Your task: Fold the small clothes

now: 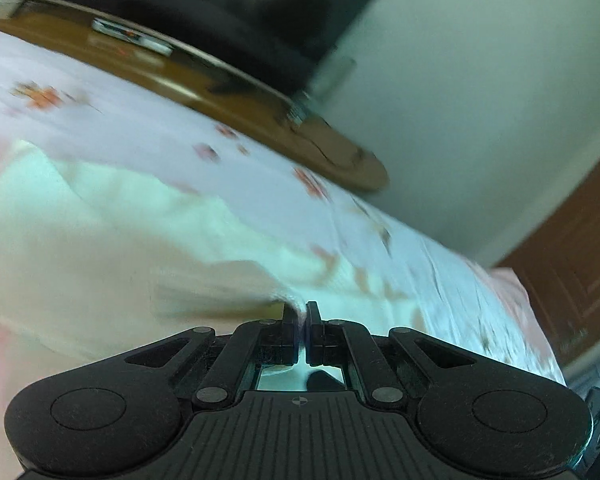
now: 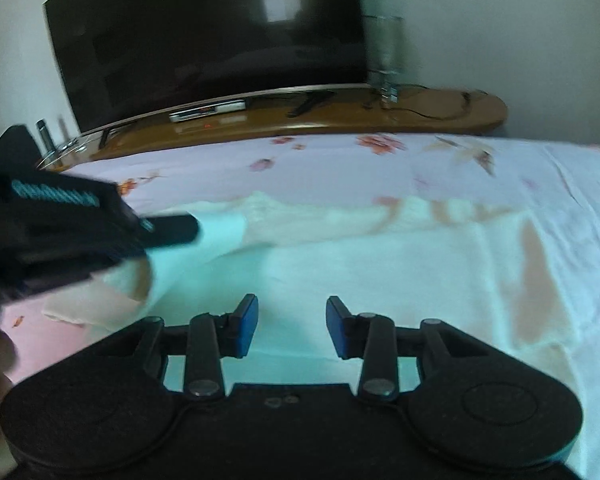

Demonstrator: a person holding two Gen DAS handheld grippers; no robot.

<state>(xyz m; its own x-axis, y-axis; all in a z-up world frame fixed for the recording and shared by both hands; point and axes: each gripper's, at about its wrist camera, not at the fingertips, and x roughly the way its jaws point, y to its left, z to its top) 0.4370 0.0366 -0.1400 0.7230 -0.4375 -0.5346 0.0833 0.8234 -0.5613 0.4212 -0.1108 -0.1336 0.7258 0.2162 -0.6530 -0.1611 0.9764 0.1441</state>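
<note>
Both fisheye views are softly lit with a greenish cast and smeared by motion blur. A window glare is reflected in the dark flat television screen [image 2: 204, 40]; edges are bent and vignetted.

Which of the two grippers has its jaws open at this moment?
The right gripper: its blue pads stand apart above the pale garment, nothing between them. The left gripper is shut on that garment's edge.

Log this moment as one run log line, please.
left gripper: shut on pale garment edge | right gripper: open, above garment, holding nothing | surface: floral bedsheet
</note>
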